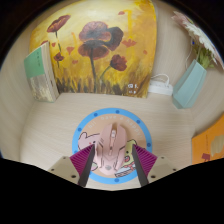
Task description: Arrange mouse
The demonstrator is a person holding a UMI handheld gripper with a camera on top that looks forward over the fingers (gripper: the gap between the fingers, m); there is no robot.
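Painting (100, 45): flat canvas, flowers, leaning beyond.
Table (50, 130): pale, smooth.
Mat (88, 128): round, blue rim.
Mouse (113, 148): beige, rounded, glossy, lying on mat between fingers.
Gripper (113, 166): I am seeing fingers flanking mouse closely; grip unclear.
Judging arranging nearly done; release remaining.

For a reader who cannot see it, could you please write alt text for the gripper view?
A mouse sits on a round blue-rimmed pad on a pale table, standing between the fingers of the open gripper. Beyond it, a flower painting leans at the back, with a book on one side and a pale green thing on the other.
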